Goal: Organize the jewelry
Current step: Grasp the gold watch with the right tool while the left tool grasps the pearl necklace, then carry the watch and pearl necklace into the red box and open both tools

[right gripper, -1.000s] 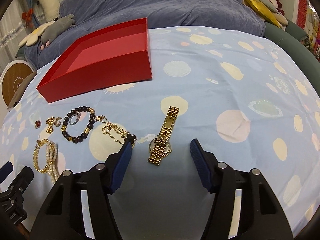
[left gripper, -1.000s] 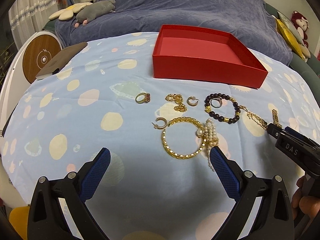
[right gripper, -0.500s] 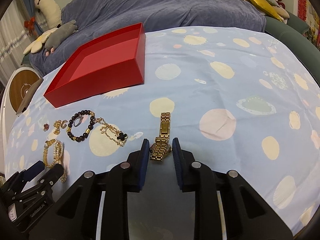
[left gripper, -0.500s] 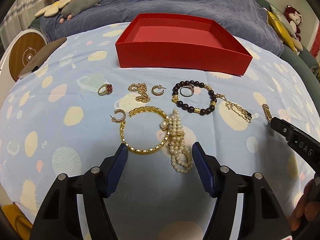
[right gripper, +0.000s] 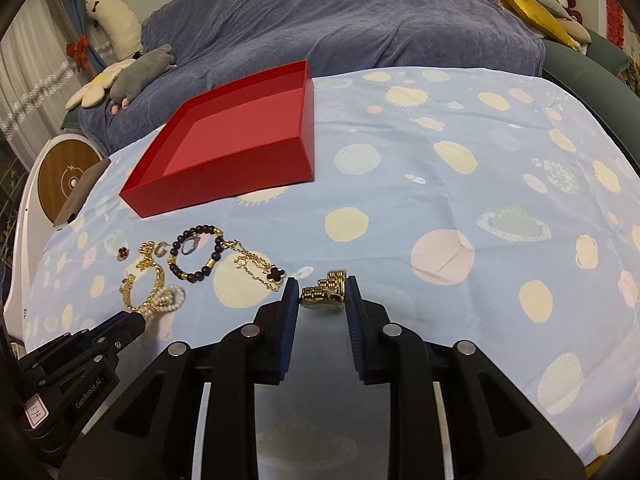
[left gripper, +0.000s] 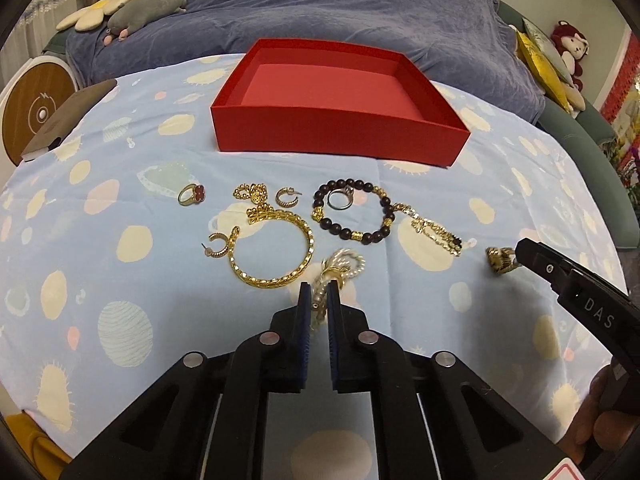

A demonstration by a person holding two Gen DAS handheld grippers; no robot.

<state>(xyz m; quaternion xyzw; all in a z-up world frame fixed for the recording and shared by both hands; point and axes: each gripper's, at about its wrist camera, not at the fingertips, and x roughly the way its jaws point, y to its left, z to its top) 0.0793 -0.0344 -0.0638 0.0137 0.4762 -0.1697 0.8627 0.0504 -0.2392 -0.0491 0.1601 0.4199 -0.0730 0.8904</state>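
Pale blue tablecloth (left gripper: 132, 152) printed with planets and suns, spread before a couch under a blue-grey throw (left gripper: 360, 12); stuffed toys at both ends of it.

Left gripper (left gripper: 314, 295) low over the cloth, level, pointing toward the couch, fingers pinched nearly together on the pearl bracelet (left gripper: 340, 270), whose loops bunch just ahead of the tips. Immediately ahead and left of those tips: gold bangle (left gripper: 272, 252), touching the pearls at its right edge. Beyond it: hoop earring (left gripper: 218, 244), gold chain (left gripper: 256, 202), second hoop earring (left gripper: 288, 197), red-flower ring (left gripper: 192, 195). Ahead and right: dark bead bracelet (left gripper: 352, 216) with a silver ring (left gripper: 339, 200) lying inside it, then a gold clover necklace (left gripper: 436, 234).

Right gripper (right gripper: 322, 292) also low and level, aimed forward, fingers clamped on the gold watch (right gripper: 326, 292), its band crumpled into a heap between the pads. Part of the holding hand visible at the lower right corner of the left wrist view.

Open red box (left gripper: 340, 136) well ahead of both grippers, toward the couch, nothing inside.
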